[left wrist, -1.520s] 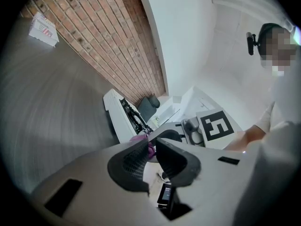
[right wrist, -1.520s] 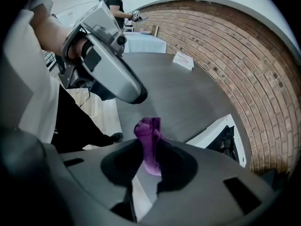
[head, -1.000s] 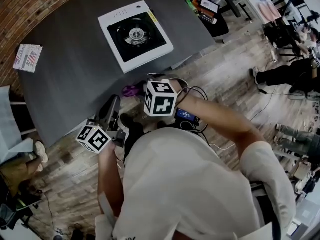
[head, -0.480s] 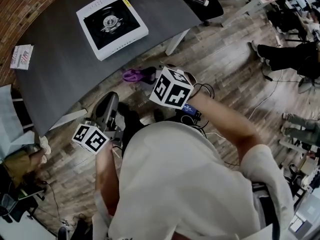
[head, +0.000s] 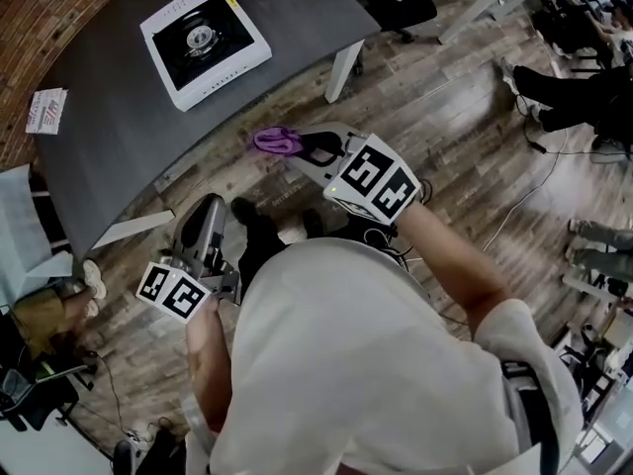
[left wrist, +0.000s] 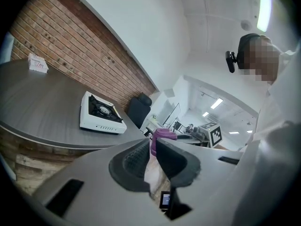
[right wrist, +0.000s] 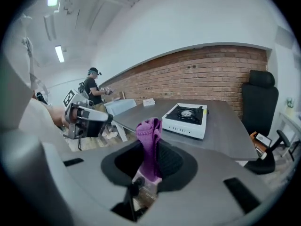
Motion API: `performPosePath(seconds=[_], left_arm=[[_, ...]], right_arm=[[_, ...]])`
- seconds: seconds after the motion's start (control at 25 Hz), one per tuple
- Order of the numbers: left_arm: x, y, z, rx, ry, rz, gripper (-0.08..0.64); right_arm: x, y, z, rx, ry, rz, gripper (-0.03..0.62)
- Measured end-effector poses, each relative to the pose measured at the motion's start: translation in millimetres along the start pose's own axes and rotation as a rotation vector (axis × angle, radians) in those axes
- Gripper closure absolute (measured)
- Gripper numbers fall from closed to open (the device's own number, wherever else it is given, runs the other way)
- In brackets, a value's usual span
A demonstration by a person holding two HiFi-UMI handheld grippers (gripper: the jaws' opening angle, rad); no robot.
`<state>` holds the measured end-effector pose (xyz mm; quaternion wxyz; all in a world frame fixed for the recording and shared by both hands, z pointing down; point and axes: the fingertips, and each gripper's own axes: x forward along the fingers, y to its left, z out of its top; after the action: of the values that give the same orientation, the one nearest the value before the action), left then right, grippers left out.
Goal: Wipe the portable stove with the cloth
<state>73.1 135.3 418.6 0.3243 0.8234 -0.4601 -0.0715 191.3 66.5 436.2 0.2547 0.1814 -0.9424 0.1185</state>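
The white portable stove point(head: 203, 40) with its black burner top sits on the far part of the grey table point(head: 119, 137); it also shows in both gripper views point(left wrist: 101, 114) point(right wrist: 187, 117). My right gripper point(head: 302, 146) is over the wooden floor just short of the table's edge, shut on a purple cloth point(head: 275, 141). In its own view the cloth point(right wrist: 150, 132) stands up bunched between the jaws of the right gripper point(right wrist: 151, 149). My left gripper point(head: 210, 209) hangs lower left, off the table. Its jaws point(left wrist: 153, 149) are nearly together, with nothing between them.
A small printed packet point(head: 45, 112) lies at the table's left end. A white table leg point(head: 339, 67) stands beside a black chair point(head: 406, 3). Cables and people's legs point(head: 574, 82) are on the floor at right. A brick wall point(right wrist: 202, 74) runs behind the table.
The stove and table have drifted up and left in the head view. My right gripper has swung forward, so the purple cloth now shows out front. The left gripper has barely shifted.
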Motion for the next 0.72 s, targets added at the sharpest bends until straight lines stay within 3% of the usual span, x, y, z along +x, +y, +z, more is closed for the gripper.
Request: performPosePath(seconds=[0.32, 0.72], left_arm=[[-20, -14, 17, 0.026, -0.044, 0.015, 0.518], [-31, -26, 52, 0.080, -0.054, -0.073, 0.518]], right_arm=[[-49, -13, 12, 0.103, -0.132, -0.071, 0.506], [-63, 9, 50, 0.143, -0.272, -0.106, 0.505]])
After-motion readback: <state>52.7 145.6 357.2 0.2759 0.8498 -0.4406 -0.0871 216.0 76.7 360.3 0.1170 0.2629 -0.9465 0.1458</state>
